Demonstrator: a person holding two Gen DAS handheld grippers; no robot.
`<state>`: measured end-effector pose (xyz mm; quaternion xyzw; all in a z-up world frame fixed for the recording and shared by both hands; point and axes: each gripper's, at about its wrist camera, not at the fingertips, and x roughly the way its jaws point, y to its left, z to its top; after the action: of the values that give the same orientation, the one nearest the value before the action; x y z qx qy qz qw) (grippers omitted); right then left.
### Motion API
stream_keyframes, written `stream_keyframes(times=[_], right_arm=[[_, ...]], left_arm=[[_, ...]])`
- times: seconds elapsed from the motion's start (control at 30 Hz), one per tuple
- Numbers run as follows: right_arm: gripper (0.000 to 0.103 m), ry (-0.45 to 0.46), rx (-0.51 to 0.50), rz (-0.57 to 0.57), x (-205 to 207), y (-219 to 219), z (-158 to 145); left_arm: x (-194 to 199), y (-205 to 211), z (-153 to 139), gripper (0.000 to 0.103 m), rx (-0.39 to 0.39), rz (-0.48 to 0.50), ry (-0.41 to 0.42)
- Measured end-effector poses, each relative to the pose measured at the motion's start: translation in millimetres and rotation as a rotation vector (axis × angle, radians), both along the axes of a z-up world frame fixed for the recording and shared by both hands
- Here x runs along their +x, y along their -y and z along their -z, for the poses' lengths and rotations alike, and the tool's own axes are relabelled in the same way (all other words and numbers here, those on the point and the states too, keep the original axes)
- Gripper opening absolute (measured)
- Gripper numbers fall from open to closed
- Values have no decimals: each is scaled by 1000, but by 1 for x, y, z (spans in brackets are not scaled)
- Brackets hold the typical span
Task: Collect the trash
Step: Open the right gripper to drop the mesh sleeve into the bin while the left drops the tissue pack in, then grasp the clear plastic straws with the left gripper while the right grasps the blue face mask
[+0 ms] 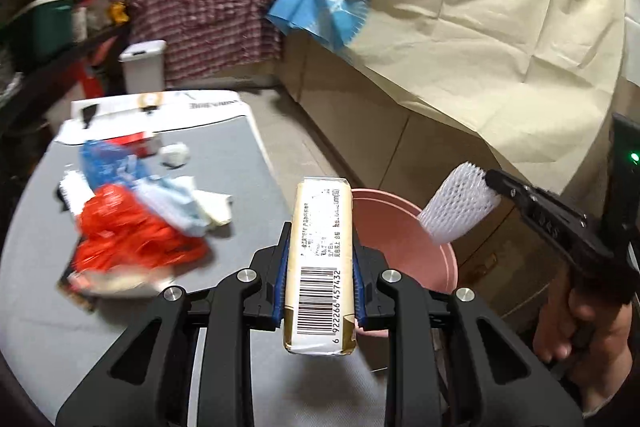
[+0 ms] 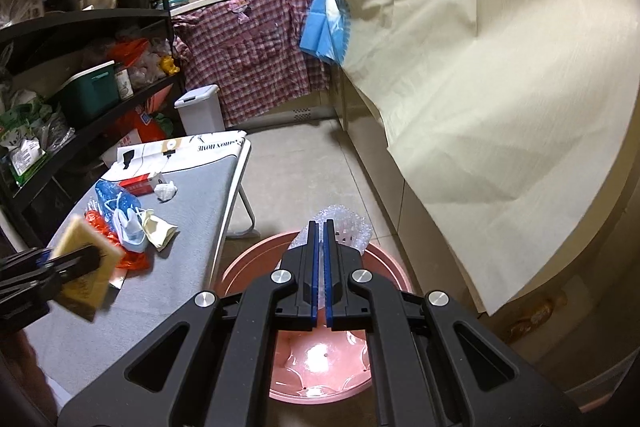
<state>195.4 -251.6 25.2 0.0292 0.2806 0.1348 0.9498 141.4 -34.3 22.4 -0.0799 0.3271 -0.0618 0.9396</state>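
Trash is mid-transfer: the left gripper [image 1: 319,267] clamps a barcoded tissue pack [image 1: 320,267] at lower centre, and the right gripper [image 2: 321,263] pinches white foam fruit netting [image 2: 344,227] above the empty-looking pink basin [image 2: 240,267]. Left on the grey table [image 2: 192,187], at left: red plastic bag [image 1: 132,235], face masks [image 2: 132,227], crumpled tissue [image 2: 165,190], red box [image 2: 140,185].

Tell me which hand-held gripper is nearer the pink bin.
Right. The right hand-held gripper is directly above the pink bin, holding white foam netting over its opening. The left hand-held gripper, gripping a barcoded packet, is above the table edge beside it.
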Motion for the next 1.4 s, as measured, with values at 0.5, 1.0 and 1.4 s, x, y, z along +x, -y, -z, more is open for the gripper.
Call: stream_keyframes(times=[0.5,1.0,1.4], right_arm=[[2,-106,-21,71,37,7,32],[36,-144,-57,103,48,0,44],[40,10,-37,96,21,-2,19]], left_arm=[[90,35,31,25,29,117,-54],[94,18,35,51,-26,93,-80],[25,-36,-24,50,5,-11,40]])
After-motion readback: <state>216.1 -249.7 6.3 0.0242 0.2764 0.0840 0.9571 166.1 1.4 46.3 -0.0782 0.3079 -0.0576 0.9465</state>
